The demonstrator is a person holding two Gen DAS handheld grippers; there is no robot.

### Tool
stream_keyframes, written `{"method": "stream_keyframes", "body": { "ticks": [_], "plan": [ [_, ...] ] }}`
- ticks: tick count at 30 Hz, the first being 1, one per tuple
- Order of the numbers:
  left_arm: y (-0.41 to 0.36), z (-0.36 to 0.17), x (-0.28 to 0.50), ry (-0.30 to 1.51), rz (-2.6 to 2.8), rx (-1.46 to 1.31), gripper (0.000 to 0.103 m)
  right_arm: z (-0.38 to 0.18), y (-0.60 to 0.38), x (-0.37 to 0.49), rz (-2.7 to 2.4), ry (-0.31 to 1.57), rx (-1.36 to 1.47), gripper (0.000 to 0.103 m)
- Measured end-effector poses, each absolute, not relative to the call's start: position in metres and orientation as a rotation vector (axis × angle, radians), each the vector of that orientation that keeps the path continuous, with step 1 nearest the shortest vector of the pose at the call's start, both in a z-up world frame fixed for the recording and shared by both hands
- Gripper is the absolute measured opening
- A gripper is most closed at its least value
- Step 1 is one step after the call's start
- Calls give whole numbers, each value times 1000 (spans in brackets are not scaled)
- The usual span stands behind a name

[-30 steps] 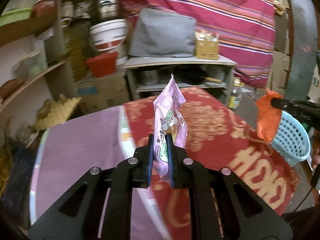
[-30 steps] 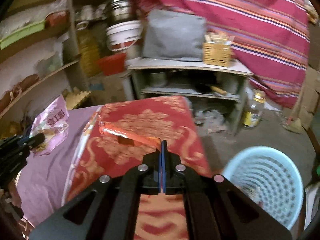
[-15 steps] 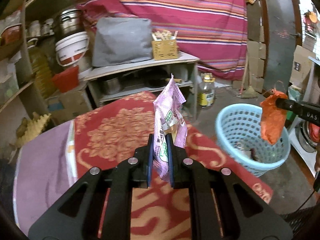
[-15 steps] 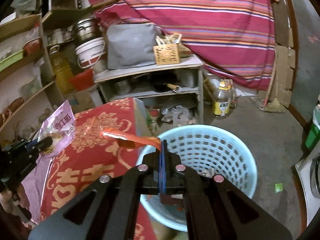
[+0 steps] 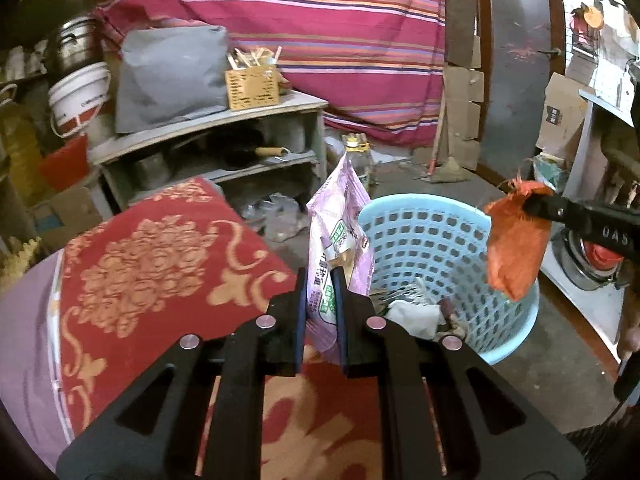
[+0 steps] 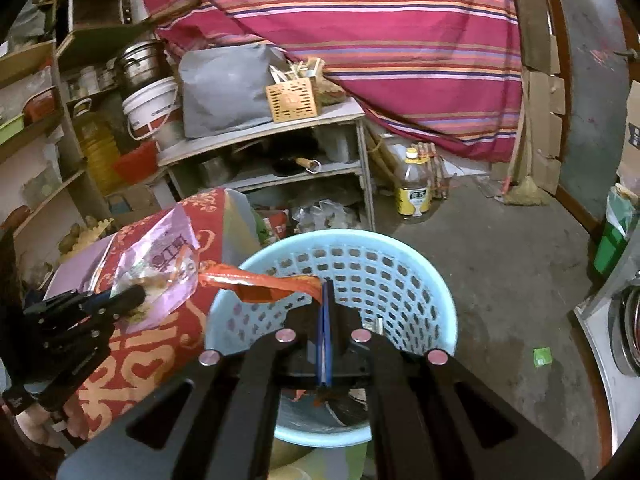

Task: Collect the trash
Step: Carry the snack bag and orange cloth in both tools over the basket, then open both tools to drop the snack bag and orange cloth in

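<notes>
My left gripper [image 5: 321, 276] is shut on a pink snack bag [image 5: 338, 216] that stands upright between the pads, just left of a light blue basket [image 5: 500, 332]. The same pink snack bag [image 6: 160, 256] shows at the left of the right wrist view, over the red cloth. My right gripper [image 6: 325, 286] is shut on an orange wrapper [image 6: 260, 284] and hangs over the basket's [image 6: 416, 276] open mouth. From the left wrist view the orange wrapper [image 5: 514, 248] dangles above the basket's right rim. Other trash lies in the basket's bottom.
A table under a red patterned cloth [image 5: 152, 264] stands left of the basket. Behind are a grey shelf unit [image 6: 280, 160] with pots, a white bucket [image 6: 150, 108], an oil bottle [image 6: 414, 184] on the concrete floor and a striped curtain [image 6: 380, 32]. A green scrap [image 6: 542, 357] lies on the floor.
Both grippers have swung right from over the table toward the basket, each keeping its trash. The right one went from beside the basket to above its opening.
</notes>
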State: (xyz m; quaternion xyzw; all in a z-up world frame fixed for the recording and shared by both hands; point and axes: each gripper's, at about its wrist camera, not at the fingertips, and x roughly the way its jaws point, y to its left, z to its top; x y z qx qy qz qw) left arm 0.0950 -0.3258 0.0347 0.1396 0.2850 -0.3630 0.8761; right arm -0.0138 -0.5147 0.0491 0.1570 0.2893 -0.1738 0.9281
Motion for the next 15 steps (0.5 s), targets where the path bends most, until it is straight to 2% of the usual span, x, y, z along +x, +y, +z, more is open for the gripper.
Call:
{"method": "stream_keyframes", "body": {
  "ticks": [11, 13, 14, 15],
  "plan": [
    [-374, 8, 97, 629, -793, 348, 13, 34, -545, -28, -405, 611, 384, 0],
    [-380, 4, 96, 635, -797, 361, 16, 34, -546, -28, -405, 610, 384, 0],
    [-382, 2, 96, 632, -794, 364, 21, 34, -546, -28, -404, 611, 384, 0],
    [-383, 2, 95, 629, -789, 368, 33, 33, -546, -28, -403, 613, 385, 0]
  ]
}}
